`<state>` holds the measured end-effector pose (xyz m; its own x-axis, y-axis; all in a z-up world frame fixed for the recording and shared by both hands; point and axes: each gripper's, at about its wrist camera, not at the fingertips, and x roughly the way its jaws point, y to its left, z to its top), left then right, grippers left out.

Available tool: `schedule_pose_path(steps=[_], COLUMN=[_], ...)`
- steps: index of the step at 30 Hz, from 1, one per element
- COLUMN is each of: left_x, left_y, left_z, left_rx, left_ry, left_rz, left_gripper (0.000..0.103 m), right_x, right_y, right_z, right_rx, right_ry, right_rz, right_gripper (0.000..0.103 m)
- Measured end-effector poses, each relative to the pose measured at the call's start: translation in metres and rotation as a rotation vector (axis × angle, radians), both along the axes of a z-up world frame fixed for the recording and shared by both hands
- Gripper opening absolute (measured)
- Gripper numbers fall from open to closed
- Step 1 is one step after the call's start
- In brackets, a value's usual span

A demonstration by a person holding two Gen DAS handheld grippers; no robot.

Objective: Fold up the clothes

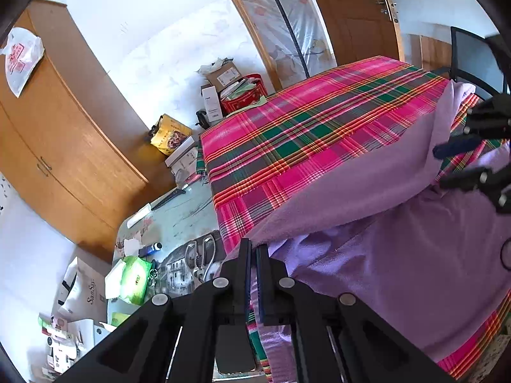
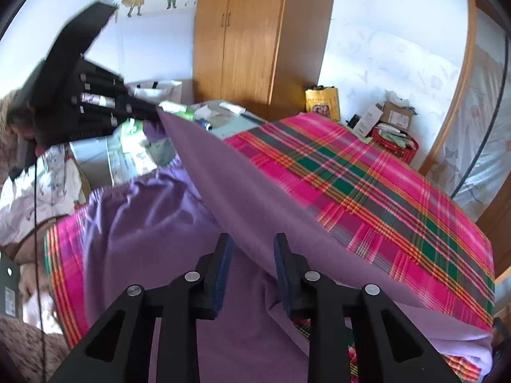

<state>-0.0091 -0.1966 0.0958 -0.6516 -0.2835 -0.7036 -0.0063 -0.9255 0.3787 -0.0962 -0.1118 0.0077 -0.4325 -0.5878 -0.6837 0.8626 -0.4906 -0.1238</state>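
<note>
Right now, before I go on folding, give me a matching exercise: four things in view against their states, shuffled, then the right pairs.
1. left hand-held gripper
2. right hand-held gripper
3. purple garment
4. plaid cloth

A. spread flat underneath
B. jaws apart
C. lifted edge, half folded over
D. shut on purple fabric

Pairs: 1-D, 2-B, 3-C, 4-A

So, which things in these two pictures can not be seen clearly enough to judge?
- Kind of purple garment: no whole outline in either view; the raised fold covers it.
- Left tongs in the right wrist view: blurred; tips meet the cloth edge.
- Items on the side table, left wrist view: mostly too small to name.
- Plaid cloth: what lies beneath is hidden.
</note>
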Motion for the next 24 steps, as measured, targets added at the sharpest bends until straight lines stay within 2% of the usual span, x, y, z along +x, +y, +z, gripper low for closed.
schedule_pose_path(steps=[2,7,12,13,18,24], left_x=[0.0,0.0,0.0,0.001,0.0,0.005], left_y=[0.0,-0.002,-0.002,-0.003,-0.003,-0.004], left_z=[-0.001,0.0,0.0,0.0,-0.001,0.002], left_rx=[-0.001,0.007,0.009,0.01,0.015,0.016], left_ry=[-0.003,-0.003,0.0,0.0,0.0,0.015], left_rz=[0.001,0.007,0.009,0.01,0.016,0.03], left_gripper=[0.003,0.003,0.003,0.003,0.003,0.003], right_x=[-0.001,-0.006,-0.026,-0.03,-0.034,-0.023], right_y=[-0.004,-0.011,-0.007,-0.005,0.002,0.009], right_z=[-0.009,-0.023,-0.032,-0.032,-0.033,-0.011], right_rx=[0.033,0.106,0.124,0.118,0.123,0.087], right_ry=[0.01,0.096,0.085,0.078,0.089,0.141], right_rz=[0.012,-0.008,-0.069,-0.086,-0.13,-0.15], right_gripper=[0.034,0.034,0.034,0.032,0.007,0.004])
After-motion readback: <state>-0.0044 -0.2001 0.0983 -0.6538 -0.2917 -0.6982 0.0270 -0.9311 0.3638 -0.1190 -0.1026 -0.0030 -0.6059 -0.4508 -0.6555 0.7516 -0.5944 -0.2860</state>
